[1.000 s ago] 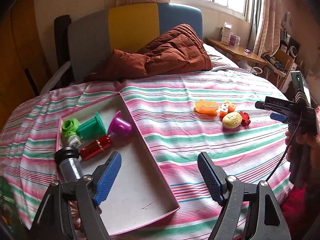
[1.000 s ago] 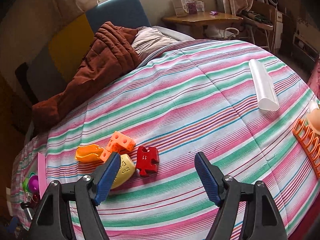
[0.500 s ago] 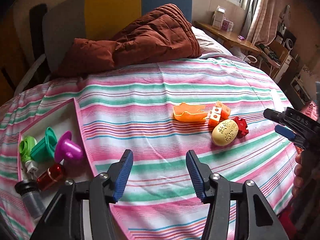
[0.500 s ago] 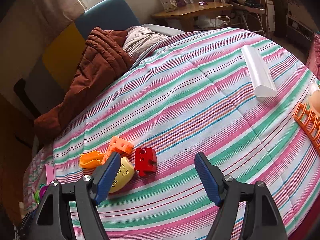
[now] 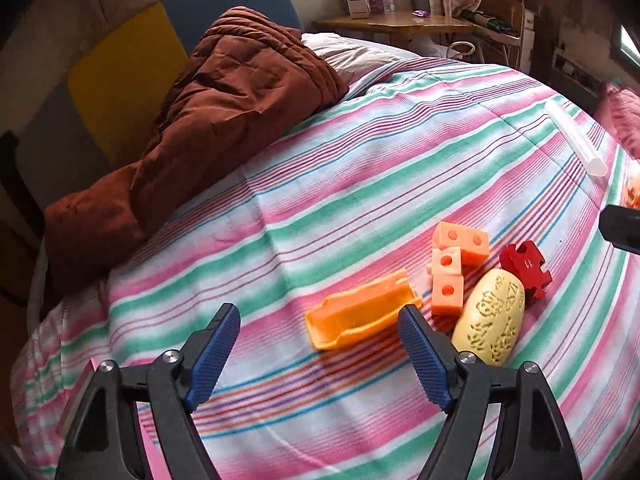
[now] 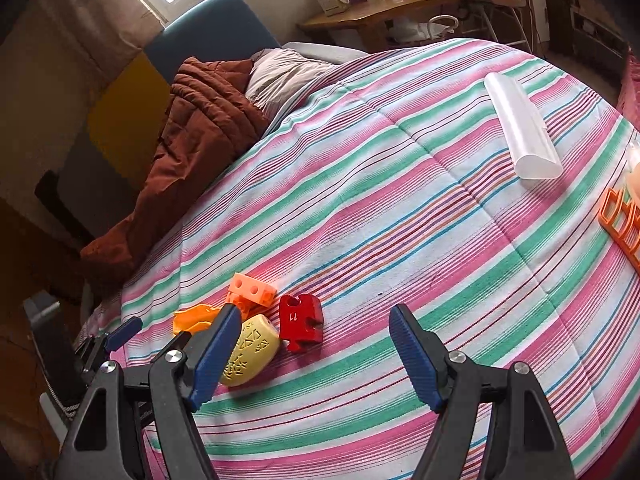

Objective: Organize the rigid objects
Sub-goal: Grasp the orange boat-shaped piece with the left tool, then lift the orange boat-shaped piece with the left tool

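Observation:
Four toys lie close together on the striped bedspread (image 5: 360,168): an orange trough (image 5: 360,316), orange cube blocks (image 5: 456,268), a yellow patterned egg (image 5: 490,322) and a red puzzle piece (image 5: 526,266). My left gripper (image 5: 318,316) hovers just short of the trough, its jaws opening, with nothing between its pads. My right gripper (image 6: 314,314) stands open above the bedspread, and the red puzzle piece (image 6: 300,322) and the yellow egg (image 6: 252,350) lie on the cloth ahead of it. A corner of the pink tray (image 5: 80,392) shows at the lower left.
A brown quilt (image 5: 208,128) is heaped at the head of the bed. A white tube (image 6: 520,132) lies far right, with an orange rack (image 6: 622,224) at the right edge. A wooden side table (image 6: 380,8) stands beyond the bed.
My left gripper has swung right from the tray with its toys to the toy cluster; its jaws narrowed, then widened. The right gripper has hardly moved.

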Available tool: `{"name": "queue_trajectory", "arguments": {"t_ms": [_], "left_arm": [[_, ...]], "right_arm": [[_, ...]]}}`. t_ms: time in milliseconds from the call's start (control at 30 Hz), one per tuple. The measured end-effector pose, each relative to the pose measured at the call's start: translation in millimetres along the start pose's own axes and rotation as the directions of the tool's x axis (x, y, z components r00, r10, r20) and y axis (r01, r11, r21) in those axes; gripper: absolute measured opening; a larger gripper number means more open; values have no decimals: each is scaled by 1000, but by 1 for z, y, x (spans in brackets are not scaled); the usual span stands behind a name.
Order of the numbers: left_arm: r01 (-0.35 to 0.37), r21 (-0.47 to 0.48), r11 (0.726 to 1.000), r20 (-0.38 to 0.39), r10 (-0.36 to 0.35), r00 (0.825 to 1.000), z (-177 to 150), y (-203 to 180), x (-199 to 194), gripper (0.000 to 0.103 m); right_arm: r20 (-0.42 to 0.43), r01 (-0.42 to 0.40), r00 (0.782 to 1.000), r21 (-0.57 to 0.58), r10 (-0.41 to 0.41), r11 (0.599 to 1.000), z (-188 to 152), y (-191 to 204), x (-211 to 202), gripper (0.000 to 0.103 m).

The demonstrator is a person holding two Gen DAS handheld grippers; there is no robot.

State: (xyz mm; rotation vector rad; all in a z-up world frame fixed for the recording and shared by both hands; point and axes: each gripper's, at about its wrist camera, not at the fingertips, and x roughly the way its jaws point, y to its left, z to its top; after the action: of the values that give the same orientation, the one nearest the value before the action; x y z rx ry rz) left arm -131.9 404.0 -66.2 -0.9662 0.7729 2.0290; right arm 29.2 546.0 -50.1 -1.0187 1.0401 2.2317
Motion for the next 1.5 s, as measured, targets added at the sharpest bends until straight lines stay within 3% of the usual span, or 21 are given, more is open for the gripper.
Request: {"name": "queue_trajectory", "arguments": {"t_ms": [133,233,300,400,567,667,867,933,1033,1167,1333,1400,1500], "left_arm": [[50,45,998,-8,-49,999,12,-5,16,82],[155,-31,988,-14,-155,988,13,4,21,78],[205,-61,977,-46,-208,977,10,4,22,54],[213,-21,977,-86,-214,973,-2,-4,24,43],[269,-63,961,-93,-274,957,-21,-6,12,47],[290,-107,951,-92,-300,949,-32,-5,4,64],[349,-254,902,-40,-370,928,-41,10,-15,65],[353,-283,892,-9,-371,929,-43,13,-23,65],[377,-208,903,7,-384,923,-42,0,-33,65],[322,-55,945,-40,-325,945,-41,-35,-28,64],[269,-66,961,-90,-274,958,-35,-45,1,44],[246,-75,967,-67,-250,966,-36,-44,-1,25],[265,-119,957,-59,-273,960,-52,-37,-10,25]], "right_arm": [[-22,-12,1000,21,13,1000,1,-3,5,77],[-28,-11,1000,22,11,1000,1,-3,6,77],[-33,-8,999,26,9,1000,1,-4,8,77],[-44,-5,999,34,7,999,1,-5,11,77],[-42,9,999,24,-8,1000,0,-4,11,77],[-49,17,999,30,-16,999,0,-7,13,77],[-50,28,998,33,-26,999,1,-10,13,77],[-54,28,998,40,-26,999,1,-11,14,77],[-60,21,998,44,-18,999,0,-11,14,77],[-52,20,998,35,-18,999,0,-8,12,77],[-50,19,999,46,-16,999,2,-11,12,77],[-43,14,999,47,-12,999,3,-12,11,77],[-36,7,999,52,-5,999,4,-13,10,77]]}}
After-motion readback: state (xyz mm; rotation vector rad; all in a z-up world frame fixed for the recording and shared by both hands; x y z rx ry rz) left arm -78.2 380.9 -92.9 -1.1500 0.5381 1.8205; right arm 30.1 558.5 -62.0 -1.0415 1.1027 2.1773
